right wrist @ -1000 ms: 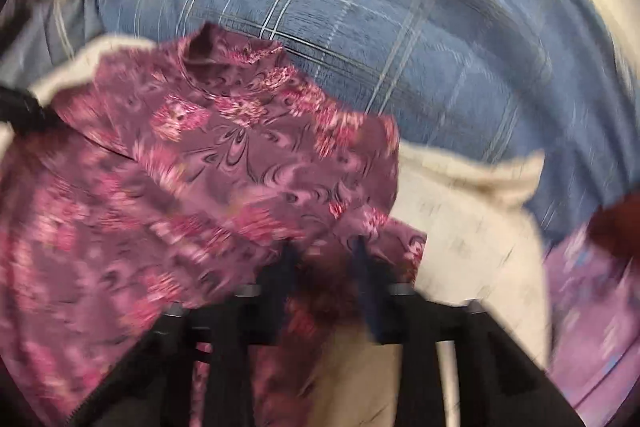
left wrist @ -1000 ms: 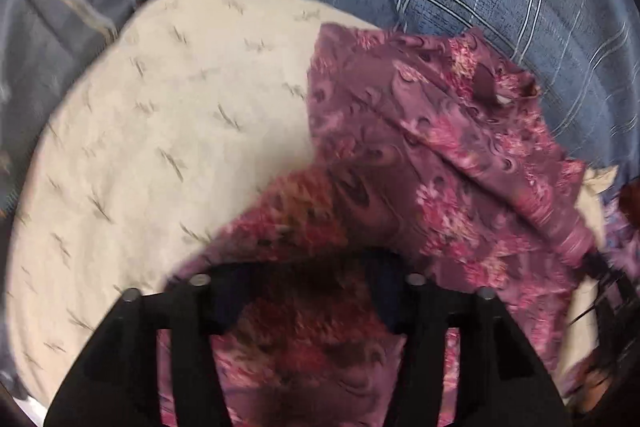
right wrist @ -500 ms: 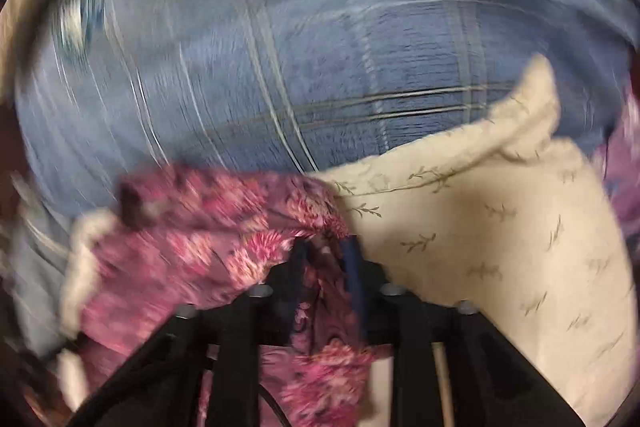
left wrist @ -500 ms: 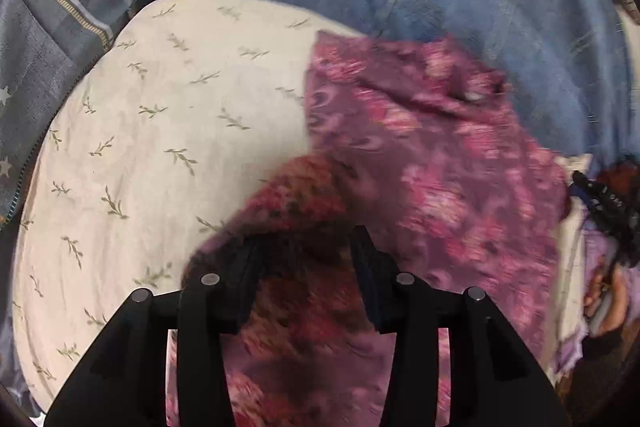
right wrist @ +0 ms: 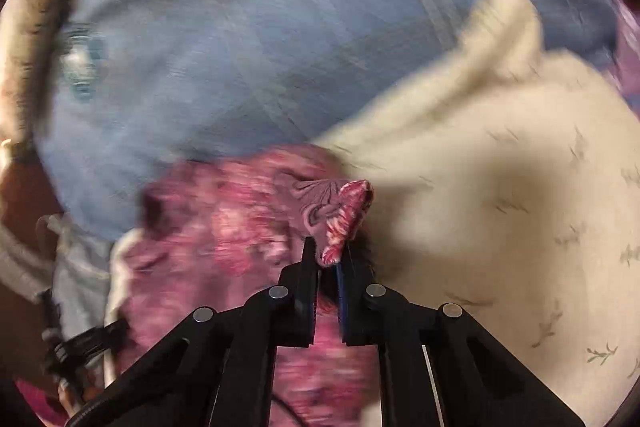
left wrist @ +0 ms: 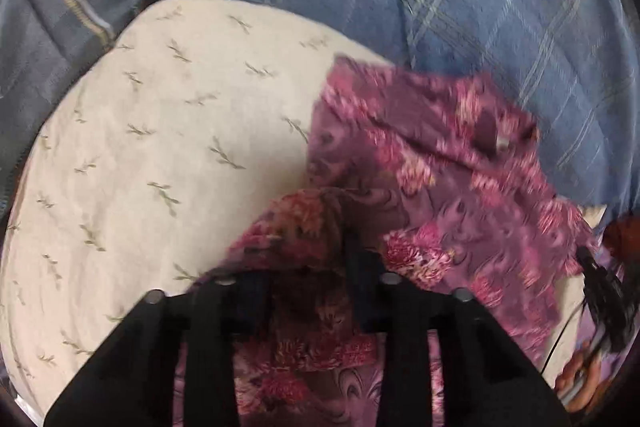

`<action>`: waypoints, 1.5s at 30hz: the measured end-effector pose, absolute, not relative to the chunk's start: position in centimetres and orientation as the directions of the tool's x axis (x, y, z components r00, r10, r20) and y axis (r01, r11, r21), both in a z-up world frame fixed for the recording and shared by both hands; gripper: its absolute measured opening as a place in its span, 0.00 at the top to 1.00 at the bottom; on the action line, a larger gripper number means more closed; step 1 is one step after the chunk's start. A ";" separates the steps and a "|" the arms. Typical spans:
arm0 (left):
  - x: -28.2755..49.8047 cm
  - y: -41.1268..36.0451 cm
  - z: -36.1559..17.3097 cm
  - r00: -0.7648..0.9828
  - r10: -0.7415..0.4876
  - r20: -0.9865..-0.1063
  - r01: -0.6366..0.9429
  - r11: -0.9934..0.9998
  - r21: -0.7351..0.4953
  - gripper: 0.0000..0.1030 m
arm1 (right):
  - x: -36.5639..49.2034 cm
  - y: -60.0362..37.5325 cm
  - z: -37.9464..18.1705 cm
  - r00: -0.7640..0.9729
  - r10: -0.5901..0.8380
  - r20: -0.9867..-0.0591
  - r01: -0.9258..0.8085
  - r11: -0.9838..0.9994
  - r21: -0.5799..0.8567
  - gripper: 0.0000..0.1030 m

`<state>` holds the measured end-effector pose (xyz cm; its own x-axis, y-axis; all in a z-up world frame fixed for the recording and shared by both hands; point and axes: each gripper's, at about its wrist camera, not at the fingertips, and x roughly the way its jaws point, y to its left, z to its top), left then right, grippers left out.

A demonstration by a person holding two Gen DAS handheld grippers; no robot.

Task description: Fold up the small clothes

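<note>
While the right hand-held gripper (right wrist: 329, 259) pinches a corner of the floral garment (left wrist: 432, 187), the left hand-held gripper (left wrist: 308, 263) has just closed on its near edge (garment lying across the cream pillow (left wrist: 160, 147), stretching rightward).

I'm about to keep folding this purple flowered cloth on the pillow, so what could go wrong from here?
1. The right tool pinches only a thin corner of the cloth; it could slip out.
2. The left tool sits in bunched folds, so creases may get locked in.
3. The pillow is soft, so the fold may shift.
</note>
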<state>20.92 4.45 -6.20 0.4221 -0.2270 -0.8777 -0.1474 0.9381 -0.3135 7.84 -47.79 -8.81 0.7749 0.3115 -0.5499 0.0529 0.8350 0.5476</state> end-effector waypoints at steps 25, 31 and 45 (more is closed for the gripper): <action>17.9 8.2 -4.9 0.452 -0.189 -0.872 -0.054 0.970 -0.239 0.49 | 8.8 -29.6 -2.1 0.618 0.526 -0.585 -0.363 0.850 0.381 0.60; 20.6 8.4 -6.5 0.384 -0.176 -0.906 0.107 0.984 -0.145 0.39 | 17.6 -15.5 -4.4 0.521 0.454 -0.723 -0.532 0.835 0.141 0.61; 20.3 11.3 -8.8 0.344 -0.185 -0.920 0.083 0.983 -0.167 0.40 | 29.3 -12.5 -6.6 0.568 0.336 -0.751 -0.346 0.926 0.152 0.95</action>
<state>20.34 11.27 -8.84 0.3442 -0.1852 -0.9205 0.0829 0.9825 -0.1668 29.26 -12.48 -6.58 0.5680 0.3357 -0.7515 -0.3462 0.9258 0.1519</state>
